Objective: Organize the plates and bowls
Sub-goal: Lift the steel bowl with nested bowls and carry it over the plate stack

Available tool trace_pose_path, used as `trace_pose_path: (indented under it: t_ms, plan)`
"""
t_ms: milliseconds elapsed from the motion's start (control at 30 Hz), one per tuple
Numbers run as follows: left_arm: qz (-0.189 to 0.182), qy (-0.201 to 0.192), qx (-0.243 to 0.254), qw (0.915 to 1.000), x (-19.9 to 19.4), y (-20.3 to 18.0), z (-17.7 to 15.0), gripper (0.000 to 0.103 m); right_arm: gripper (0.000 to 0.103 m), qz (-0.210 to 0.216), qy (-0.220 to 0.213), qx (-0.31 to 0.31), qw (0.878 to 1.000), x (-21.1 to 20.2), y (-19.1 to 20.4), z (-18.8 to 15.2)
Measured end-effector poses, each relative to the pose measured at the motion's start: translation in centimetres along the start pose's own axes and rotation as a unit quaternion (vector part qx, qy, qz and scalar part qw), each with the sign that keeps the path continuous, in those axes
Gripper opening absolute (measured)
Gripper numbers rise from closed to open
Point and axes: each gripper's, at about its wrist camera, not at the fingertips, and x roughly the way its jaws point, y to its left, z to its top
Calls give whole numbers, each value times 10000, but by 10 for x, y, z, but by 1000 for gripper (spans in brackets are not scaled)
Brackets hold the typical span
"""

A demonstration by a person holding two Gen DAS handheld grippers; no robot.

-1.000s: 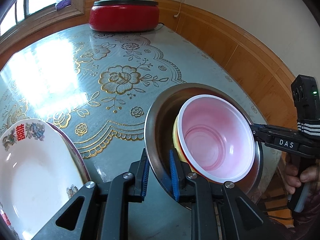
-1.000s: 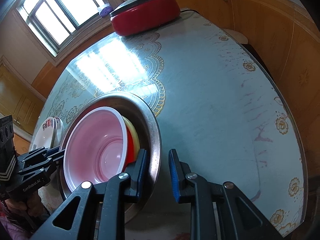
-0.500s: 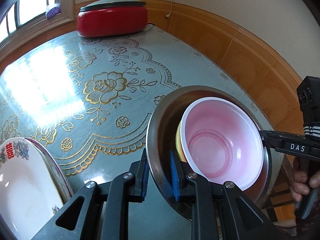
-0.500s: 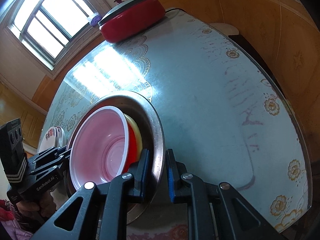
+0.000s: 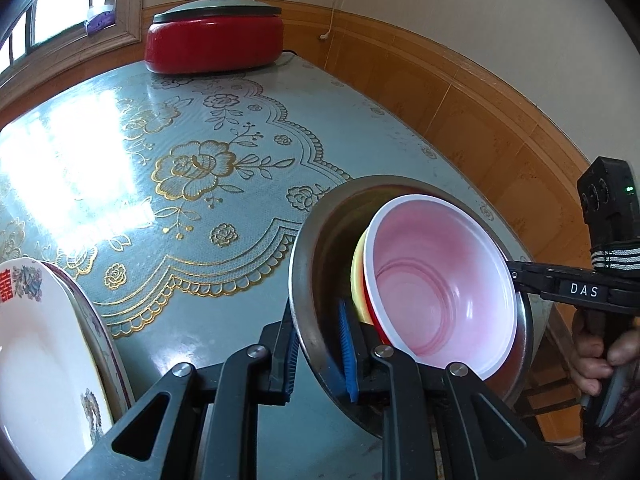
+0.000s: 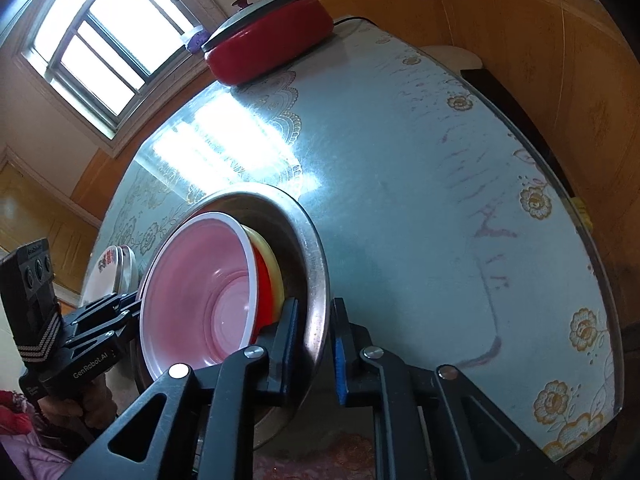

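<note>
A steel basin sits between both grippers near the table's front edge. Inside it a red bowl with a pink-white inside is nested in a yellow bowl. My left gripper is shut on the basin's left rim, one blue pad inside and one outside. My right gripper is shut on the opposite rim, and it shows from the side in the left wrist view. I cannot tell whether the basin touches the table.
Two stacked white plates with red and blue decoration lie on the table left of the basin. A red electric pot with a lid stands at the far edge. The blue floral table ends near the wood-panelled wall on the right.
Both grippers and the basin have shifted across the table away from the plates, which slid toward the left edge of the left wrist view. The right jaws narrowed onto the rim.
</note>
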Motion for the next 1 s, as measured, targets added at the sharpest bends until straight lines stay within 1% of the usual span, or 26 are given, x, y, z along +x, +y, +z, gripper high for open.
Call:
trace_pose_path:
  t_ms: [67, 133, 167, 200, 400, 533, 767, 933, 1000]
  plan:
    - [36, -28, -26, 10000, -1, -1, -1, 19, 16, 67, 16, -21, 10000, 0, -1, 0]
    - [-36, -28, -145, 9999, -1, 0, -2, 18, 16, 147, 44, -29, 9999, 1, -3, 1]
    - [-84, -31, -222, 9997, -2, 1, -4, 18, 14, 209, 48, -21, 9998, 1, -4, 1]
    - [-109, -38, -271, 9996, -3, 1, -5, 17, 10, 246, 36, -52, 9997, 1, -3, 0]
    - [-118, -76, -356, 9993, -11, -2, -15, 18, 10, 221, 37, -182, 9996, -1, 2, -4]
    - [-94, -182, -199, 9996, -15, -8, -10, 16, 10, 129, 8, -76, 9999, -2, -1, -8]
    - [-392, -69, -210, 9990, -16, -1, -3, 14, 10, 83, 11, 234, 9997, -4, 1, -10]
    - [-605, -176, -164, 9979, -35, 8, 7, 13, 11, 101, -43, 360, 9993, -8, 17, -11]
    - [-596, -159, -93, 9981, -40, 12, 10, 13, 11, 115, -121, 433, 9989, -8, 24, -12]
